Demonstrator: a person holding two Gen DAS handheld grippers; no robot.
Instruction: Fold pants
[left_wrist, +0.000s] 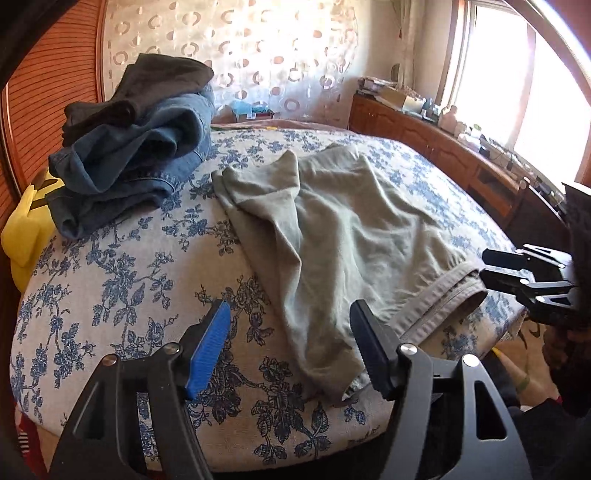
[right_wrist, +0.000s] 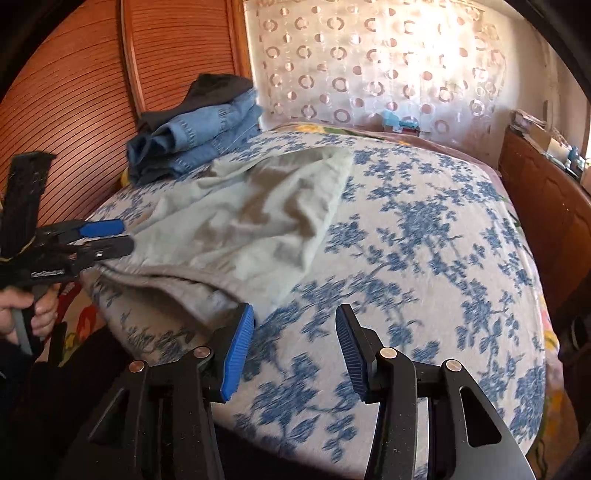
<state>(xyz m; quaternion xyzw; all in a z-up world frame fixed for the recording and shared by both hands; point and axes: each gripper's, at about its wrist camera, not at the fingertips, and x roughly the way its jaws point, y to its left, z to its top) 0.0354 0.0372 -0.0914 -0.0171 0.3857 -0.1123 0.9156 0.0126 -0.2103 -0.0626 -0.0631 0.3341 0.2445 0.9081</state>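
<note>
Pale grey-green pants (left_wrist: 343, 229) lie spread on the flower-patterned bed (left_wrist: 110, 295), their waistband (left_wrist: 443, 295) at the near right edge. My left gripper (left_wrist: 291, 332) stands open just above the pants' near corner; the cloth lies under the gap and the pads do not press it. In the right wrist view the pants (right_wrist: 258, 221) are at the left, with the left gripper (right_wrist: 125, 236) at their edge. My right gripper (right_wrist: 295, 332) is open over the bare bedspread (right_wrist: 424, 240) with nothing between its fingers. It also shows beside the waistband as the right gripper (left_wrist: 482, 265).
A pile of folded jeans and dark clothes (left_wrist: 140, 155) (right_wrist: 199, 136) sits at the bed's far left. A yellow object (left_wrist: 26, 229) is by the left edge. A wooden cabinet (left_wrist: 443, 147) with clutter runs along the right under a bright window. A person's hand (right_wrist: 22, 310) grips the left tool.
</note>
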